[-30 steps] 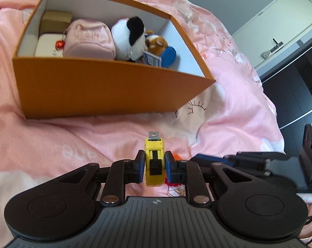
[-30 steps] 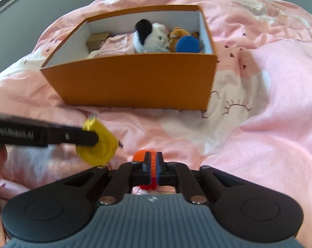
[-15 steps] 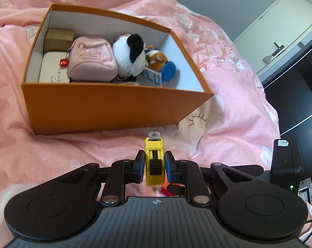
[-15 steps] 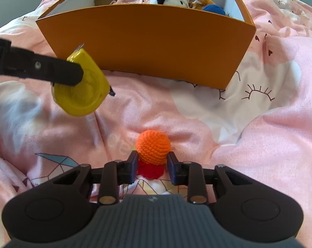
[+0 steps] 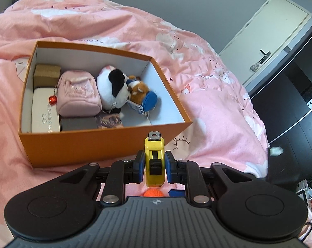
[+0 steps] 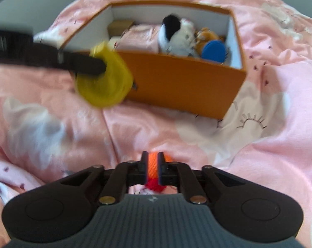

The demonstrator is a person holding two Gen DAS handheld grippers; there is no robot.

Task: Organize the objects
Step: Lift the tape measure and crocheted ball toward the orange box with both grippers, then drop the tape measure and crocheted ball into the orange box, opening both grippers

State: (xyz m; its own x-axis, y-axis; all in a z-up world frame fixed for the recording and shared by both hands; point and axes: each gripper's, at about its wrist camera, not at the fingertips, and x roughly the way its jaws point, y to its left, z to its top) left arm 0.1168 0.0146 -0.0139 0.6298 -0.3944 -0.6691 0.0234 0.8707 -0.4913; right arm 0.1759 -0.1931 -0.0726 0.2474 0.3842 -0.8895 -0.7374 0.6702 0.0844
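Observation:
My left gripper (image 5: 154, 165) is shut on a yellow tape measure (image 5: 154, 161) and holds it in the air, just short of the near wall of the orange box (image 5: 93, 144). The tape measure (image 6: 105, 86) shows blurred at the left of the right wrist view, in front of the box (image 6: 182, 82). My right gripper (image 6: 152, 170) is shut on an orange and red crocheted ball (image 6: 153, 165), lifted above the pink duvet. The ball's top (image 5: 153, 193) peeks out below my left gripper.
The box holds a pink pouch (image 5: 78, 95), a black-and-white plush (image 5: 113, 86), a brown plush (image 5: 138, 91), a white case (image 5: 44, 111), a brown carton (image 5: 46, 75) and dark flat items. Pink duvet (image 5: 207, 95) all around. A door and dark furniture stand at the right.
My left gripper has risen with the tape measure, so the box's inside now shows. My right gripper opened around the ball, then shut on it and lifted it.

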